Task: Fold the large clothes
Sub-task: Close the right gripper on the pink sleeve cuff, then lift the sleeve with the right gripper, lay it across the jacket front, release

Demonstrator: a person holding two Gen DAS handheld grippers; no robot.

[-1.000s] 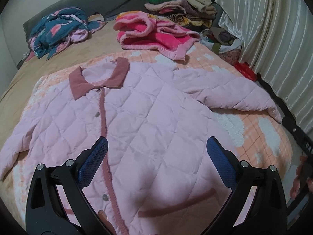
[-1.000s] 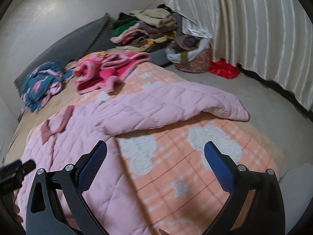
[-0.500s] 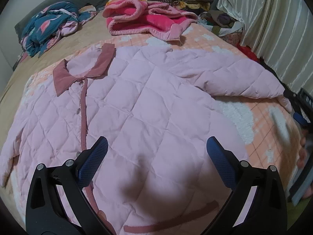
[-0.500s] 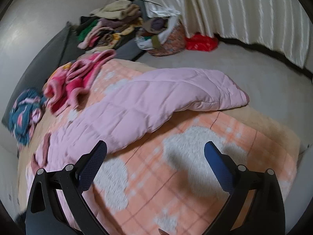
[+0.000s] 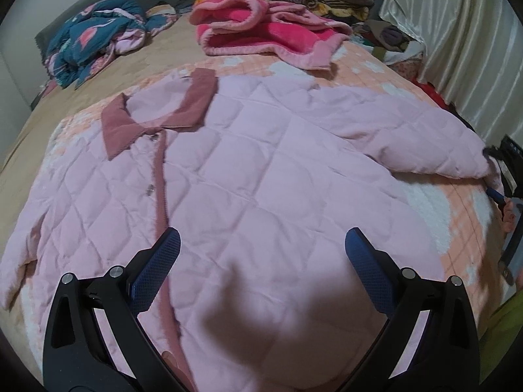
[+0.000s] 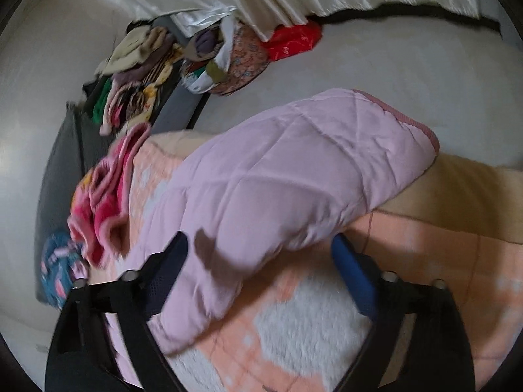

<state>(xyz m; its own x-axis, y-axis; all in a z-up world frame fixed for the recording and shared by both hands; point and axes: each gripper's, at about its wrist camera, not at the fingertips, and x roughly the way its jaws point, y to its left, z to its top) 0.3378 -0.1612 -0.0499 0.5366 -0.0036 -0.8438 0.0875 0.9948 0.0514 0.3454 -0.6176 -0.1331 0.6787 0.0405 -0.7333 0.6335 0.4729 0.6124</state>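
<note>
1. Quilted pink jacket [image 5: 261, 176] lies spread, front up, on the peach blanket [image 5: 470, 228]; only the left wrist view shows its dusty-rose collar [image 5: 157, 111].
2. The right wrist view shows its sleeve [image 6: 287, 176] up close, blurred.
3. Left gripper [image 5: 261, 254] hovers wide open over the hem; right gripper [image 6: 261, 254], also spread, seemingly straddles the sleeve.

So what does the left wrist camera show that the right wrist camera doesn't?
Only the left wrist view shows the jacket's collar, buttoned front and the open left gripper. Only the right wrist view shows the sleeve cuff, red cloth and floor. Both show the pink jacket, the hot-pink fleece and the open right gripper.
</note>
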